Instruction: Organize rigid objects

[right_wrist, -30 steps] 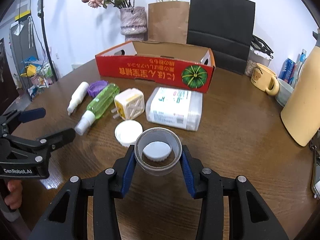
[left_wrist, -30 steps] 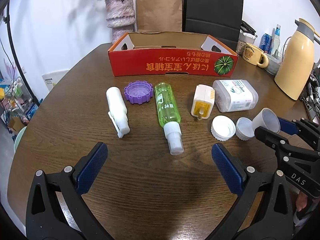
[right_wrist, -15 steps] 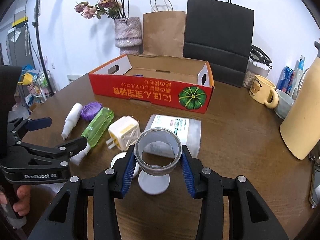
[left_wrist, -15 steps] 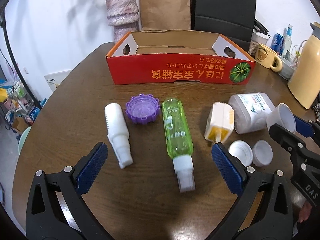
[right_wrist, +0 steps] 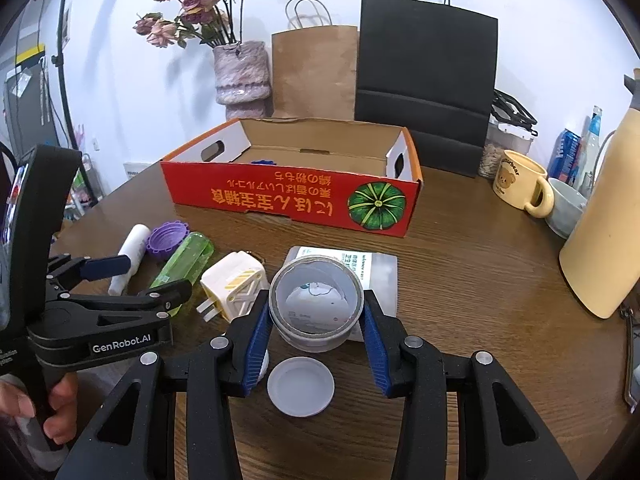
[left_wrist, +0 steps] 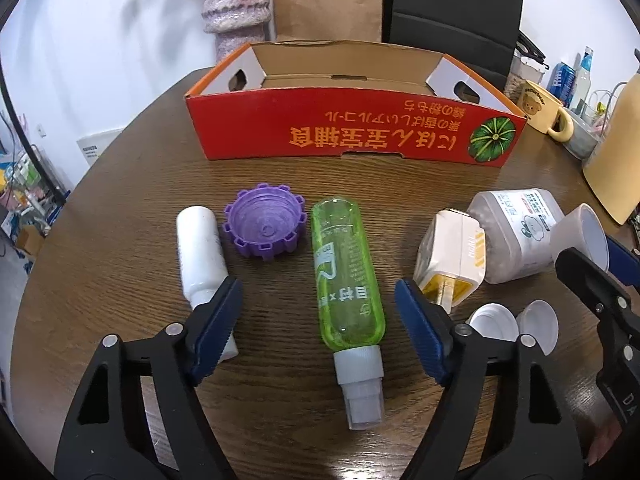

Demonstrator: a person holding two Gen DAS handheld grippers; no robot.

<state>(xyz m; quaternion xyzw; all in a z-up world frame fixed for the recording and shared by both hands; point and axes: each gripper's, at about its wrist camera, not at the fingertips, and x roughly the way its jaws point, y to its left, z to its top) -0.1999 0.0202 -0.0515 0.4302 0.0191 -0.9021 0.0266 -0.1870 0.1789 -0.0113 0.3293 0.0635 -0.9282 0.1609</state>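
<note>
L gripper [left_wrist: 318, 322] jaws, fully apart a sec ago, now closing around green bottle [left_wrist: 346, 272] lying mid-surface, pads not yet touching; R gripper [right_wrist: 316, 338] stays clamped on clear cup [right_wrist: 316, 304], so box [left_wrist: 352, 136] loading pending.

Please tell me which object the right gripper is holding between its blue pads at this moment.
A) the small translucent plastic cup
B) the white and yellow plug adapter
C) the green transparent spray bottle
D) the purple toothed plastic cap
A: in the right wrist view the right gripper presses its blue pads on both sides of the small translucent plastic cup, which is off the brown wooden table.
</note>
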